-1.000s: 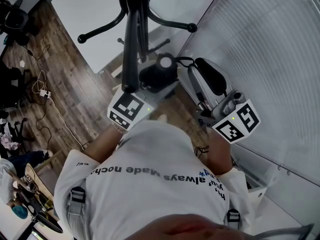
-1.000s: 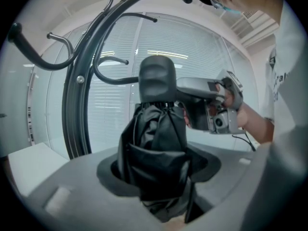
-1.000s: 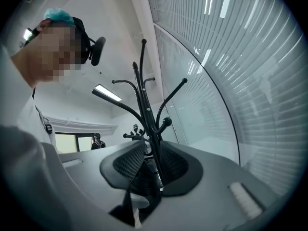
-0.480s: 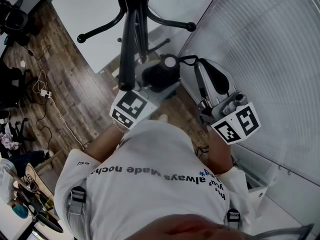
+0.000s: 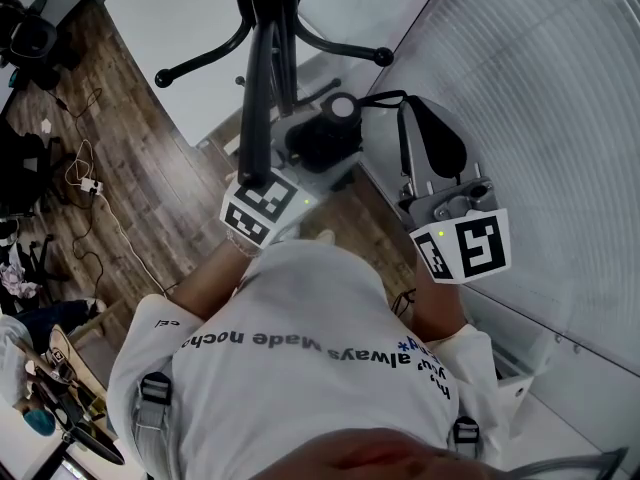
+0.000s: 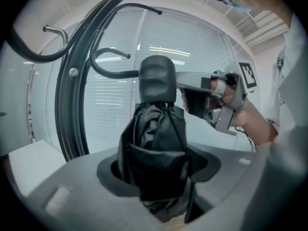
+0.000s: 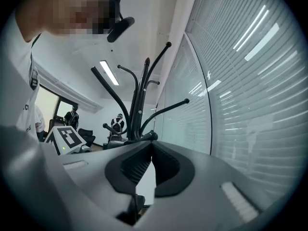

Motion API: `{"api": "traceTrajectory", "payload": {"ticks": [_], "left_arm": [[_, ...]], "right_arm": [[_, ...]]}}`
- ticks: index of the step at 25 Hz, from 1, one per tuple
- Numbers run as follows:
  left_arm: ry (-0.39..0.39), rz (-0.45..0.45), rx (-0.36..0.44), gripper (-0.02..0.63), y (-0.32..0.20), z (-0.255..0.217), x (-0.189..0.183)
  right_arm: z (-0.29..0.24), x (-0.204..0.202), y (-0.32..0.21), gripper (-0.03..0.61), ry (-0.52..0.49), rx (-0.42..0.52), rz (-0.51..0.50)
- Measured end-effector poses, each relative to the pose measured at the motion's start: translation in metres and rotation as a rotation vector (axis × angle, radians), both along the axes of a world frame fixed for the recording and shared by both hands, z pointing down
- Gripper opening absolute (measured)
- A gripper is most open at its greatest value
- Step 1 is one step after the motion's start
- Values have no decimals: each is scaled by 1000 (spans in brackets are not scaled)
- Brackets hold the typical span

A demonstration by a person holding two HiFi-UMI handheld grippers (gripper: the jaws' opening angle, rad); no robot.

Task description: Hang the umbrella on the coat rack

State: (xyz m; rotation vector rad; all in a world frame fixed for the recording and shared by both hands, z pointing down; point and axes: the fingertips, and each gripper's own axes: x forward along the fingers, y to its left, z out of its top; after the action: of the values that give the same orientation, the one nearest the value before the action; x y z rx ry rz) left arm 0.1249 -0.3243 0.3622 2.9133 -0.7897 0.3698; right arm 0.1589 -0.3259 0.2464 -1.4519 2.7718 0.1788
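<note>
The folded black umbrella (image 5: 322, 140) stands with its handle (image 6: 157, 78) upward, and my left gripper (image 5: 300, 163) is shut on its bundled canopy (image 6: 156, 134). It sits just right of the black coat rack pole (image 5: 262, 68), under the curved hooks (image 6: 110, 64). A thin black strap (image 5: 380, 95) loops from the handle to my right gripper (image 5: 405, 103). In the right gripper view the jaws (image 7: 150, 141) are closed tip to tip, with a dark bit of strap at the tips. The rack (image 7: 139, 109) rises just beyond them.
Window blinds (image 5: 540, 88) run along the right, close to my right gripper. A white table (image 5: 190, 38) stands behind the rack. Cables (image 5: 90, 188) lie on the wood floor at left. People (image 7: 118, 124) stand far back in the room.
My right gripper has rolled and moved a little toward the rack, its marker cube now facing squarely up. The strap loop is drawn out longer. The left gripper and umbrella have barely shifted.
</note>
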Motion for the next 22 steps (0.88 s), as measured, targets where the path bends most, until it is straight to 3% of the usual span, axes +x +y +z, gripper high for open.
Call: {"api": "traceTrajectory", "payload": {"ticks": [10, 22], "left_arm": [[10, -32, 25, 261, -20, -14, 6], [-23, -66, -8, 261, -37, 5, -3]], "right_arm": [[-10, 4, -24, 3, 36, 56, 32], [-10, -3, -50, 3, 71, 63, 34]]}}
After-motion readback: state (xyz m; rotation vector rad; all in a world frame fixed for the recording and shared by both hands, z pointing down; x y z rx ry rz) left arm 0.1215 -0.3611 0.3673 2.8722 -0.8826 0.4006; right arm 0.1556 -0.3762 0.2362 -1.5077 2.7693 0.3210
